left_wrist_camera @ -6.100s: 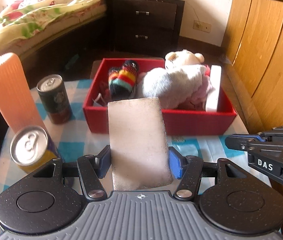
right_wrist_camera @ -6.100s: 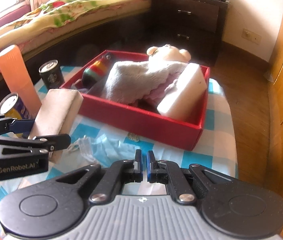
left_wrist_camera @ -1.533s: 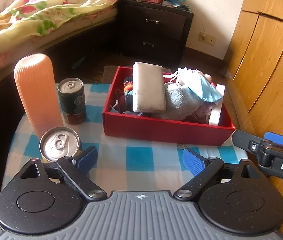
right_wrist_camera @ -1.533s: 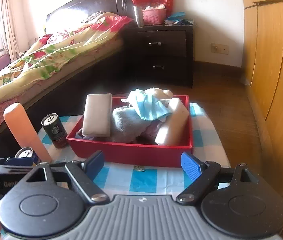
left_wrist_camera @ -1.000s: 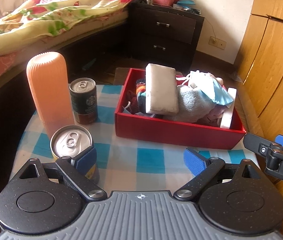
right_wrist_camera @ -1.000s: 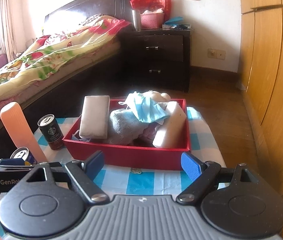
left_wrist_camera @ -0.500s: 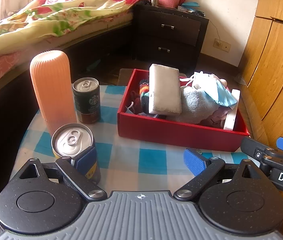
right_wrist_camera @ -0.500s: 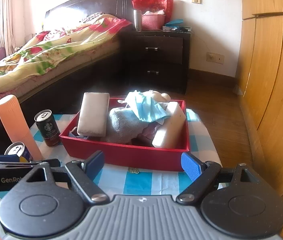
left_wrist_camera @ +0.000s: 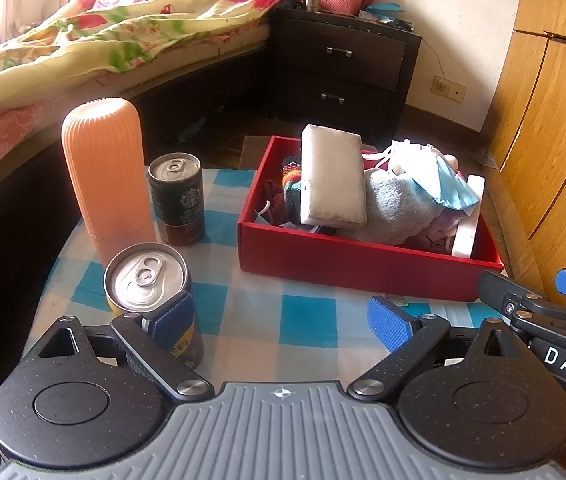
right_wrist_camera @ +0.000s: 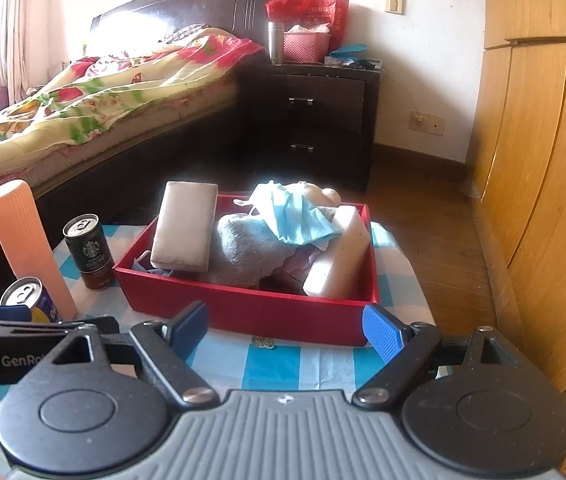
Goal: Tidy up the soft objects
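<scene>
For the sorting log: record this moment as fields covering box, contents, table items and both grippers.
box: red cardboard box on the blue-checked tablecloth
contents: white rectangular sponge leaning on top, grey fluffy towel, blue face mask, second white foam block
beside box: ribbed orange cylinder, dark coffee can, yellow drink can
left gripper: open, empty
right gripper: open, empty

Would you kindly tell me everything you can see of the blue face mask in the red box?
The blue face mask is a light blue, pleated, papery-looking piece with white ear loops. It lies crumpled and loosely unfolded atop the pile in the red box, draped over the grey towel and the plush toy. No gripper touches it.
</scene>
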A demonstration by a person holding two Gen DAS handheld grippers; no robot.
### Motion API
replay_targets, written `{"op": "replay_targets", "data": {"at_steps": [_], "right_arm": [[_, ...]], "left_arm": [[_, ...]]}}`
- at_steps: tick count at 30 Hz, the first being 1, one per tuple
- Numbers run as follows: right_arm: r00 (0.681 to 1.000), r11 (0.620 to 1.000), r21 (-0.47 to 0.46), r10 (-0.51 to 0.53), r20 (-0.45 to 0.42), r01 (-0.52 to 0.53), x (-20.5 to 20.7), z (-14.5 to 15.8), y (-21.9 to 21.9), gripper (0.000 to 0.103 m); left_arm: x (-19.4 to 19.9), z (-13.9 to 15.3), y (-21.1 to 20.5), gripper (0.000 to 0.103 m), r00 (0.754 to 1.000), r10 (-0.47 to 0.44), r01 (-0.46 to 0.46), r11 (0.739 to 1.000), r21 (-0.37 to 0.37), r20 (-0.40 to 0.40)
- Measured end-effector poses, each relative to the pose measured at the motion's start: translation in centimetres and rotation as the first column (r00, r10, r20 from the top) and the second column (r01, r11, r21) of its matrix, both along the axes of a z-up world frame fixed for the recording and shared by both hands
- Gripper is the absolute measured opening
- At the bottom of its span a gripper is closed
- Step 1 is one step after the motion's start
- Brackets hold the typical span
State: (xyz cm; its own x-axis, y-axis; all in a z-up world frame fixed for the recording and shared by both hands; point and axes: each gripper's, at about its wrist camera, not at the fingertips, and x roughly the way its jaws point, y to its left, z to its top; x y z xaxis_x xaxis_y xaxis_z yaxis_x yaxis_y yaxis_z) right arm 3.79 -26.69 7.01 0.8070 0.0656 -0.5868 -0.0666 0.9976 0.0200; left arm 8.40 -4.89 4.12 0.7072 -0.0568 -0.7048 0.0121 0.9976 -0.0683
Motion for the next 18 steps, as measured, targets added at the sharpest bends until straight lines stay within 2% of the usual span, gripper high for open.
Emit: {"op": "replay_targets", "data": {"at_steps": [18], "right_arm": [[1.000,1.000,0.000,-0.001,0.001,0.001,-0.06,-0.07,-0.09,0.064]], "left_arm": [[-0.14,0.10,-0.14,0.091,1.000,0.007,-0.007,1.000,0.024,0.010]]}}
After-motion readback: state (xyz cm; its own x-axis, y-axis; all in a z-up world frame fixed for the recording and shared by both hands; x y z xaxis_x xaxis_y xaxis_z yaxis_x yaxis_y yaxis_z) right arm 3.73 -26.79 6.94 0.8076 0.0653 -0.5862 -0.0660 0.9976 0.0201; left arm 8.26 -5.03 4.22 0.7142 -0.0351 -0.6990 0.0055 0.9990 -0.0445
